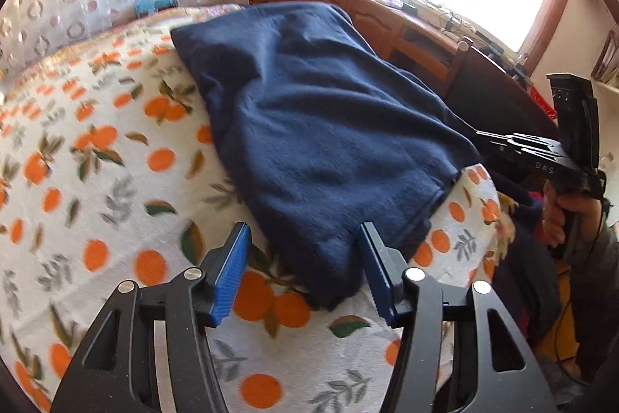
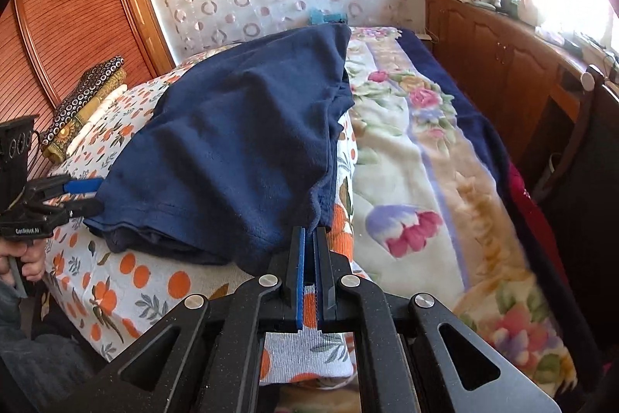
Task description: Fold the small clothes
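Right gripper [image 2: 308, 233] pinches the navy garment [image 2: 240, 142] hem; left gripper [image 1: 301, 242] open astride its corner.

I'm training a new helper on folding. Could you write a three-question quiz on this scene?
1. True or false: the right gripper is shut.
2. The navy garment lies on: A) a striped rug B) an orange-print cloth C) bare wood.
3. Fill in: the left gripper stands ___ around the garment's near corner.

Key: 1 true; 2 B; 3 open.
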